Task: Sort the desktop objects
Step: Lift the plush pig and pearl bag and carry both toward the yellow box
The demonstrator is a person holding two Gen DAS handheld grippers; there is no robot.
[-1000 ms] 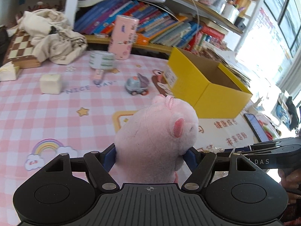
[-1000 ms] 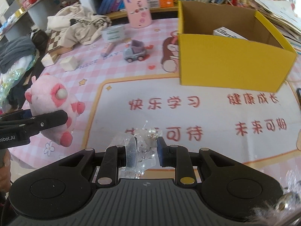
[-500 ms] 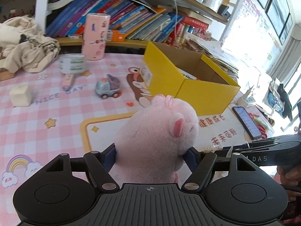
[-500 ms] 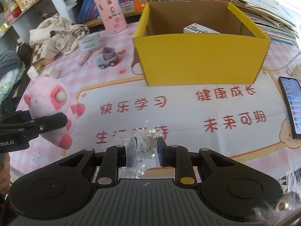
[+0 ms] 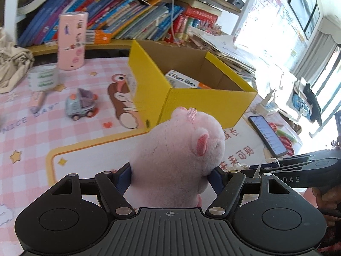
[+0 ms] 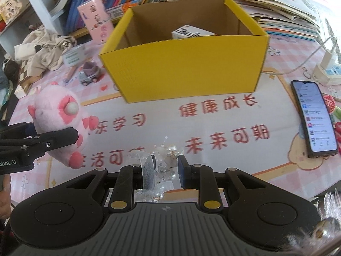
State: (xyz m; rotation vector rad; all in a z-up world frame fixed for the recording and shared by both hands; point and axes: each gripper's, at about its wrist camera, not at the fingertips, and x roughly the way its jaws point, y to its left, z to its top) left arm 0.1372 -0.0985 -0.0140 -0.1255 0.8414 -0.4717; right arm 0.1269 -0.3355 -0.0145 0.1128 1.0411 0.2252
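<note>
Mat: pink check with a white panel and red characters, under everything. The landmark is the box.

Box: yellow, open top, upright on the mat, dead ahead of both your grippers. A white carton lies inside it, toward the back wall.

Books: a slanted row on the shelf behind the box. Loose papers are stacked behind the box's right corner.

Cloth: a crumpled beige heap, well left of the box.

Plush: a pink pig, held off the mat in front of the box's left corner. Your left gripper has it pinched around the body, blue pads pressed in on both sides.

Canister: pink, upright, left of the box and near the shelf.

Phone: screen lit, flat on the mat, right of and in front of the box.

Tape roll: left of the box, in front of the canister.

Toy truck: grey and purple, just left of the box.

Hairpiece: clear, with pearl beads, off the mat in front of the box. Your right gripper is closed on it, fingers nipping it from both sides.
</note>
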